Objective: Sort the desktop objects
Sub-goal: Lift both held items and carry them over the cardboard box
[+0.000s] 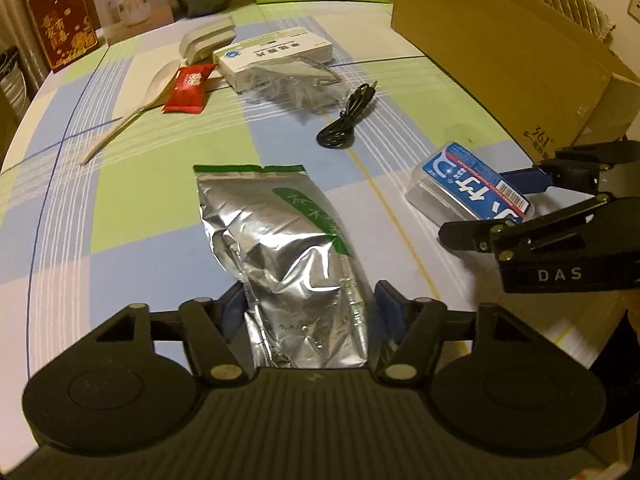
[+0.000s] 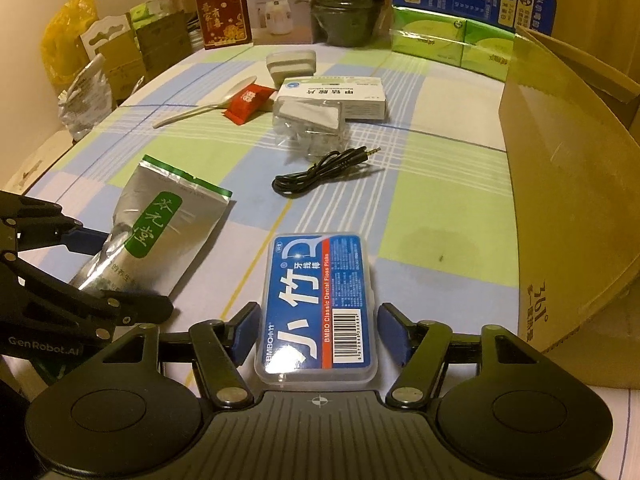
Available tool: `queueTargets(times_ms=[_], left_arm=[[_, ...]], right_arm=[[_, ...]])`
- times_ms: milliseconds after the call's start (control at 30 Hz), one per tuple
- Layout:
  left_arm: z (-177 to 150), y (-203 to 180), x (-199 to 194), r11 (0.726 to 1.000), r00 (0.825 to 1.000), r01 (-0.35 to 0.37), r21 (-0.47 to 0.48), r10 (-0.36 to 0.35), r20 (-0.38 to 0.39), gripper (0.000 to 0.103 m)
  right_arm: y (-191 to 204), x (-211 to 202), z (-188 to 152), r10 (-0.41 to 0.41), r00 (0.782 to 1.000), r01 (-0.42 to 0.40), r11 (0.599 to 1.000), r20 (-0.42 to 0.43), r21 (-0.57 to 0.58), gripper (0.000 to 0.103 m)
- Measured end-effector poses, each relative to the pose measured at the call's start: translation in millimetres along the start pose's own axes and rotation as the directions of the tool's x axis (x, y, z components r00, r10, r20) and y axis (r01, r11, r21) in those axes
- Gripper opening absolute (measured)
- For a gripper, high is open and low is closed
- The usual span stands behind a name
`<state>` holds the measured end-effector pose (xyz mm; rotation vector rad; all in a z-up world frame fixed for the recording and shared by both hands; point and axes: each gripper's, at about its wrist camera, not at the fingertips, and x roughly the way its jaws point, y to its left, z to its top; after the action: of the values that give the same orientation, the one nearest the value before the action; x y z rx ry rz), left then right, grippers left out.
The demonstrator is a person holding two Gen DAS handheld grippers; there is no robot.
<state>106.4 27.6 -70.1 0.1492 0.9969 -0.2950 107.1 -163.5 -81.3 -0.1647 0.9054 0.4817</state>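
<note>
Two open tongs, left tongs (image 1: 310,312) bracketing foil pouch (image 1: 280,248), right tongs (image 2: 316,330) bracketing floss box (image 2: 318,304), are starting; everything is awaiting sorting

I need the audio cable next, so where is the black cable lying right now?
The black cable lies coiled mid-table in both views, just in front of the clear plastic bag, beyond the foil pouch and floss box.
</note>
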Motion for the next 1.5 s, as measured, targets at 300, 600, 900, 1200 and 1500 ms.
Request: queueTargets(times_ms=[300,600,900,1200,1500], left_arm=[[1,3,-6,1.0,1.0,0.004,-0.012,-0.004,0.025,0.051],[3,4,-12,0.999,0.999,0.023,-0.025,-0.022,0.034,0.05],[2,-9,-17,0.999,0.999,0.032,-0.03,-0.031,0.03,0.05],[6,-45,-47,1.0,0.997,0.015,-0.002,-0.015,0.081,0.05],[22,-94,-87,0.997,0.988,0.07,0.038,-0.075,0.133,0.05]], right_arm=[[3,1,0,-0.02,1.0,0.02,1.0,0.01,-0.007,0.054],[1,-8,4,-0.025,0.998,0.024,1.0,0.055,0.012,0.053],[-2,-22,2,-0.031,0.996,0.028,0.999,0.084,0.038,0.053],[-8,-72,-19,-0.08,0.988,0.064,0.991,0.135,0.119,0.053],[-27,-143,-25,-0.168,0.967,0.131,0.973,0.192,0.192,0.053]])
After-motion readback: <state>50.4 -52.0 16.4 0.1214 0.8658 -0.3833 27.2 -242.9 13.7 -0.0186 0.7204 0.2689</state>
